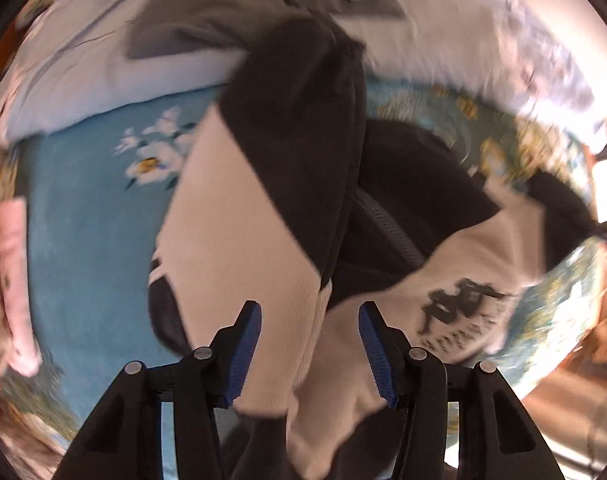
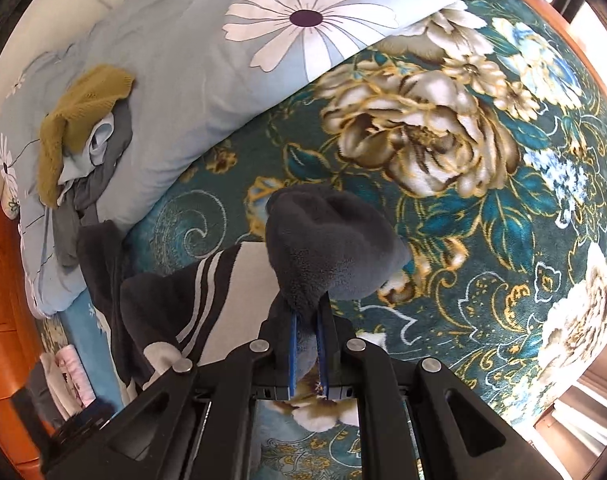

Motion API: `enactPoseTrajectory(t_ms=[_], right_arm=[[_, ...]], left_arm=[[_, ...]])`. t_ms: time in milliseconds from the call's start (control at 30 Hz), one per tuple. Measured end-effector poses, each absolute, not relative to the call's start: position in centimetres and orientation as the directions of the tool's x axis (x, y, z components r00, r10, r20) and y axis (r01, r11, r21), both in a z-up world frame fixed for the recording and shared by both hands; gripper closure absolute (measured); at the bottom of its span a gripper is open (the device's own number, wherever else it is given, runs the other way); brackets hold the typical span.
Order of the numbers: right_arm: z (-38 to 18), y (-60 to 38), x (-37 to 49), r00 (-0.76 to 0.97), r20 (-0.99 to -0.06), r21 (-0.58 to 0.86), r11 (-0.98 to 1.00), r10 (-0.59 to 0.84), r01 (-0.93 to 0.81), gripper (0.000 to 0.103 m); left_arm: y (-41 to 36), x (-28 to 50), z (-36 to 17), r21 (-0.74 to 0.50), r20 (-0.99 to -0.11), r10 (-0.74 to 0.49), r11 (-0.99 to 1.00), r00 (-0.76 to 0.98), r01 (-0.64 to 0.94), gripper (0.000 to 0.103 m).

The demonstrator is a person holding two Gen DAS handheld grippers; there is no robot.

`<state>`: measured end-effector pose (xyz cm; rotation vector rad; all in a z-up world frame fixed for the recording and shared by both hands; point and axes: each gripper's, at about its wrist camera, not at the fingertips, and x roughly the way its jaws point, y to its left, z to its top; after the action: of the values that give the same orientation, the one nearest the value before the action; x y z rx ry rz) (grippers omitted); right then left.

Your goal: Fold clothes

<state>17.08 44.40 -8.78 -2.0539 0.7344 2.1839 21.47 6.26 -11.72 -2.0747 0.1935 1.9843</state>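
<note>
Teal floral plush bedspread (image 2: 443,208) carries the black-and-cream fleece jacket (image 1: 263,208), partly folded, sleeves not yet squared. Left gripper (image 1: 309,344) jaws stand apart over cream fabric, unclamped. Right gripper (image 2: 306,344) pinches a dark fleece fold.

Daylight floods in from the right edge of both views, blowing out to white glare there. The left wrist view is smeared by motion blur; the right wrist view is sharp. Fisheye bending and dark vignetting ring both frames.
</note>
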Motion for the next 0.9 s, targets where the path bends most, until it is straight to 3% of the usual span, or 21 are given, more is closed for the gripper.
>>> enactPoseTrajectory(t_ms=[100,233,300,567,900], right_arm=[[-8.6,44.3,17.0,-0.111,-0.954,0.300,-0.887,-0.279,-0.352,0.094],[-8.6,44.5,17.2,-0.113,-0.950,0.312,-0.876,-0.290,-0.369,0.094],[-8.4,44.4,17.3,-0.118,-0.948,0.317,-0.874,-0.294,-0.368,0.094],[-5.7,44.7,17.5,-0.211,-0.932,0.354,-0.861,-0.294,-0.366,0.095],[0.9,47.3,19.7,-0.426,-0.851,0.462,-0.825,-0.308,-0.326,0.095]], left_arm=[[6.9,20.8,-13.8,-0.006,-0.998,-0.014,-0.944,0.056,-0.329,0.051],[6.0,20.0,-14.5,0.023,-0.998,-0.041,-0.950,0.050,-0.312,0.082],[5.6,19.8,-13.8,0.044,-0.998,-0.052,-0.947,0.016,-0.318,0.089],[2.5,19.5,-6.7,0.059,-0.989,-0.029,-0.977,-0.148,-0.204,0.092],[-0.9,21.0,9.2,-0.117,-0.867,0.160,-0.986,-0.472,-0.118,0.092]])
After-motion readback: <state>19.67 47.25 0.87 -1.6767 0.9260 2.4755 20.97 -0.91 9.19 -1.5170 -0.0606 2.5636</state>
